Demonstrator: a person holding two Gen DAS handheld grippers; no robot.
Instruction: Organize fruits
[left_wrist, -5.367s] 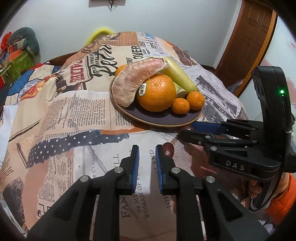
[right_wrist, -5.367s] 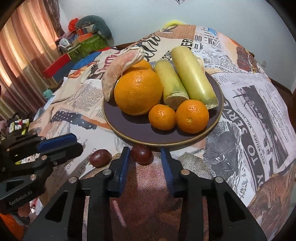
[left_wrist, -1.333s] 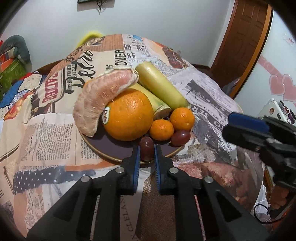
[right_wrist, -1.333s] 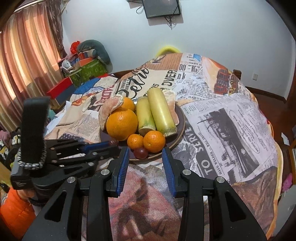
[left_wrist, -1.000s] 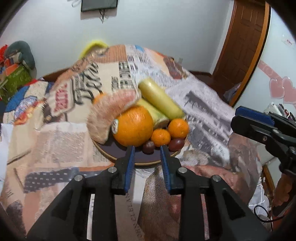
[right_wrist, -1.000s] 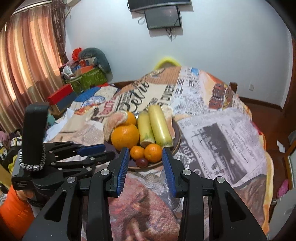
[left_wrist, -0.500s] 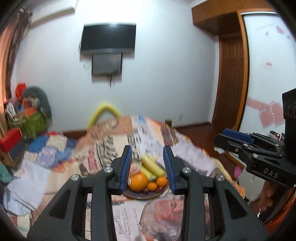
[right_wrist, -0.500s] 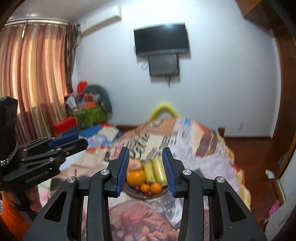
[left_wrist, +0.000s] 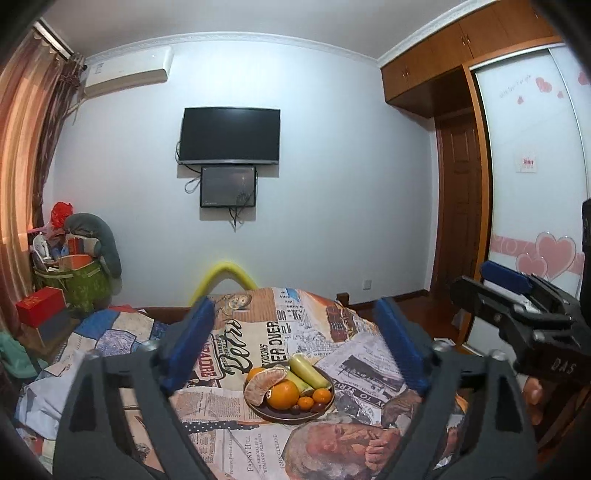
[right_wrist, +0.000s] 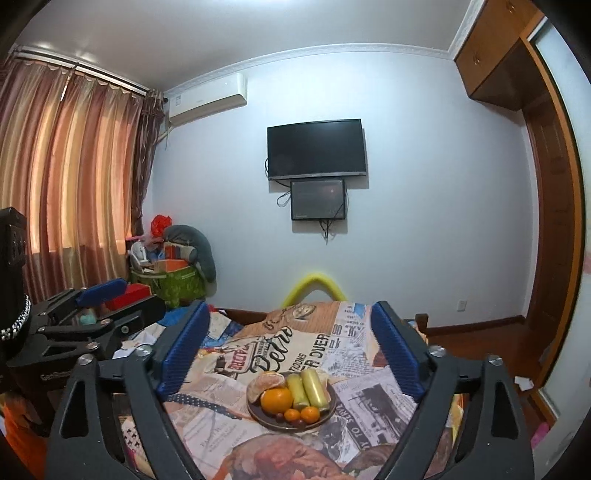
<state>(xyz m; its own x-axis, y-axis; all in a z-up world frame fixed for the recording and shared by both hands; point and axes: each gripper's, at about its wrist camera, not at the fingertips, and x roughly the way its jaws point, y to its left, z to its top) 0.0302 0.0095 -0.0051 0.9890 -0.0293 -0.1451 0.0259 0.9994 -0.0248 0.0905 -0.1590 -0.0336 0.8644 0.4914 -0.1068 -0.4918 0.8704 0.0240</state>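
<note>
A dark round plate (left_wrist: 284, 416) (right_wrist: 280, 424) sits far off on the newspaper-print cloth. It holds a large orange (left_wrist: 283, 395) (right_wrist: 276, 400), a peeled pomelo wedge (left_wrist: 264, 384), two yellow-green cane pieces (left_wrist: 307, 370) (right_wrist: 314, 387), two tangerines (left_wrist: 322, 396) (right_wrist: 309, 414) and two dark red dates (left_wrist: 318, 407). My left gripper (left_wrist: 295, 347) is wide open and empty, well back and above the plate. My right gripper (right_wrist: 288, 349) is wide open and empty too, and shows at the right of the left wrist view (left_wrist: 517, 317).
The cloth covers a table (left_wrist: 229, 439). A yellow chair back (left_wrist: 225, 277) stands behind it. A TV (left_wrist: 229, 134) hangs on the far wall. Boxes and bags (left_wrist: 70, 277) pile at the left by the curtains (right_wrist: 66, 184). A wooden door (left_wrist: 461, 221) is at the right.
The two dates went from the cloth onto the plate. Both grippers let go, pulled far back and up from the plate, and their jaws opened wide.
</note>
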